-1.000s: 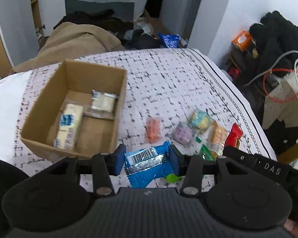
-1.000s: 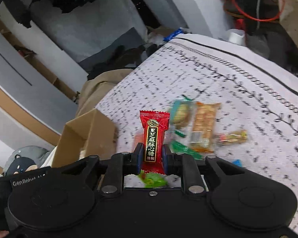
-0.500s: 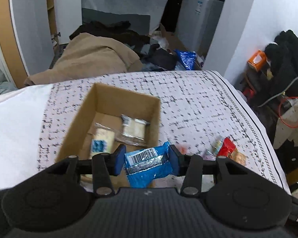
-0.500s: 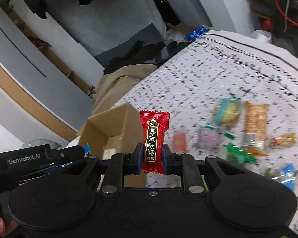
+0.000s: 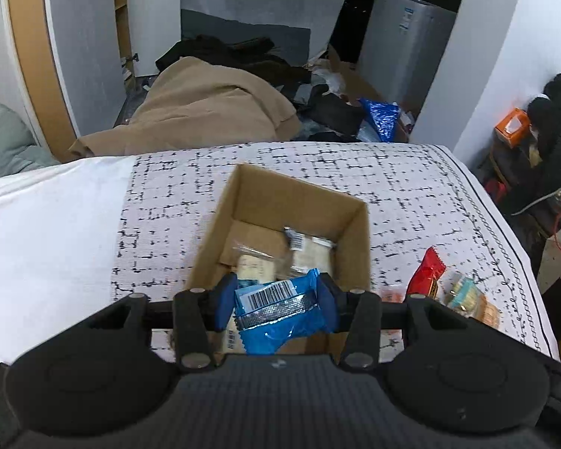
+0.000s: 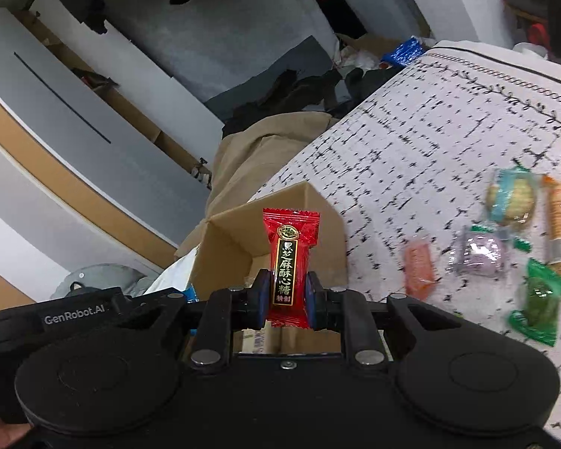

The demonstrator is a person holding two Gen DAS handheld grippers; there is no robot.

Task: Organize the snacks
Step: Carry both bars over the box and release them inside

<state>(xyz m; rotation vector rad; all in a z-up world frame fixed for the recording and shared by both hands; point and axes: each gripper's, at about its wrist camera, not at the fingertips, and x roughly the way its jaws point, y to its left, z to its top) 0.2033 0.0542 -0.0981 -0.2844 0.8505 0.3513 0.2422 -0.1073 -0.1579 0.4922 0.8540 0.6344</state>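
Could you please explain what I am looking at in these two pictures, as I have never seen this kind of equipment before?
There is no robot here: a person carries a black handheld two-finger tool in each hand, and each tool has a camera that looks forward along its fingers. One picture comes from the left tool, which is clamped on a shiny blue snack packet with a barcode over an open brown cardboard box that already holds a few clear-wrapped snacks. The other comes from the right tool, which pinches a red wrapped candy with gold lettering upright near the same box. The box rests on a white cloth with a black pattern, where more small wrapped snacks lie loose.
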